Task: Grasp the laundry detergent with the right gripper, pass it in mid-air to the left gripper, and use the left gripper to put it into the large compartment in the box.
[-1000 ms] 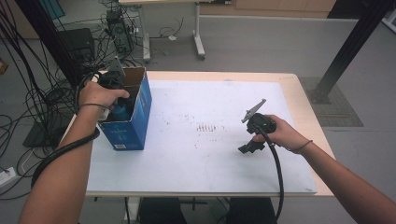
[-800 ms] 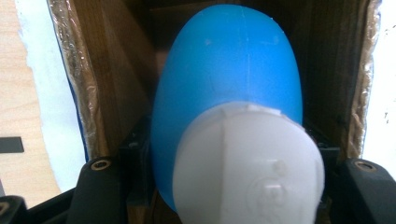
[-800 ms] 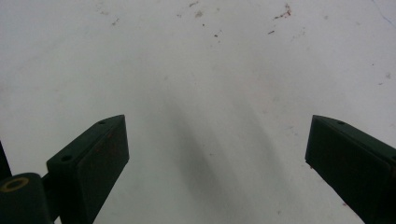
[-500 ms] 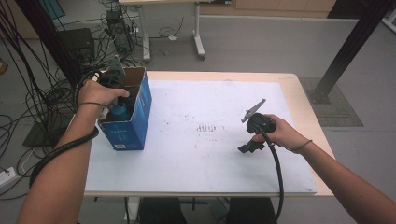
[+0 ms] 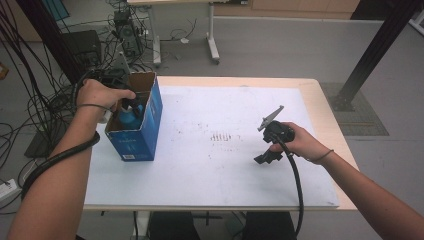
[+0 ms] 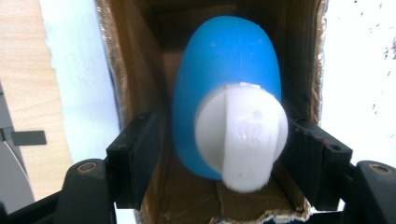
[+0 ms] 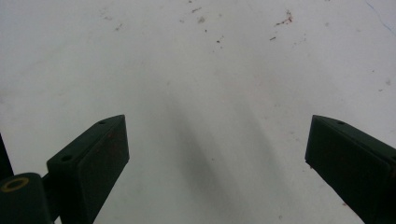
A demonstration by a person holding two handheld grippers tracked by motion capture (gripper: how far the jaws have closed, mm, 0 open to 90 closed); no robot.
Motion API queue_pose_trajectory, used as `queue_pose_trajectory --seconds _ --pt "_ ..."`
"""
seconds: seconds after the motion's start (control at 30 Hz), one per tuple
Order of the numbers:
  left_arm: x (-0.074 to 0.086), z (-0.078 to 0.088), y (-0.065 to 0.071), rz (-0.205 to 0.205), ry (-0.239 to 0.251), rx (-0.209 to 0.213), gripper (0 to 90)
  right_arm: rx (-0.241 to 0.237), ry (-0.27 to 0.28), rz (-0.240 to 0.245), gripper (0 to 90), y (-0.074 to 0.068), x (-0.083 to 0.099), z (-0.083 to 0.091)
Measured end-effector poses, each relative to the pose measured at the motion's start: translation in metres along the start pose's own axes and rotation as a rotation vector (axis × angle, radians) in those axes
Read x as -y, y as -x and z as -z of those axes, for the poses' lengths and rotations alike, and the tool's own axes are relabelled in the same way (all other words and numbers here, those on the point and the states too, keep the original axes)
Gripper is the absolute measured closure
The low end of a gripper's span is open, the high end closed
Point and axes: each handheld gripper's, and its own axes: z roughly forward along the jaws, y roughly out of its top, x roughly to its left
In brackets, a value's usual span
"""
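From the high view, the left claw [image 5: 131,103] reaches into the open top of a blue cardboard box [image 5: 135,131] standing near the table's [image 5: 215,175] left edge; the right claw [image 5: 266,145] hovers well apart over bare white surface.

In the left gripper view, a blue bottle [image 6: 226,79] with a white cap [image 6: 240,133] sits between the jaws, which flank its shoulders; whether they pinch it I cannot tell. Smooth plastic looks slippery and probably light, so below the cap seems best.

The right gripper view shows jaws spread wide, released.
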Motion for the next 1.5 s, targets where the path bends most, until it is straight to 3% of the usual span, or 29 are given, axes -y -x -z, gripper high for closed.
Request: queue_pose_trajectory --seconds 0.27,0.53,0.83,1.1,1.5 --pt "0.003 0.016 0.001 -0.017 -0.011 -0.005 22.3 -0.001 -0.002 0.005 5.9 0.0 -0.002 0.0" --pt "0.004 0.028 0.003 -0.007 -0.026 0.008 10.6 0.002 -0.002 -0.002 5.9 0.0 -0.002 0.001" --pt "0.006 0.042 0.01 -0.016 -0.022 -0.031 5.7 0.005 0.0 -0.003 5.9 0.0 -0.002 0.002" --pt "0.008 0.047 0.032 -0.072 -0.005 -0.037 5.8 0.0 0.003 -0.011 5.9 0.001 -0.001 0.001" --pt "0.008 0.048 0.082 -0.217 -0.001 0.003 6.9 0.014 -0.005 -0.015 5.8 0.002 -0.001 0.004"
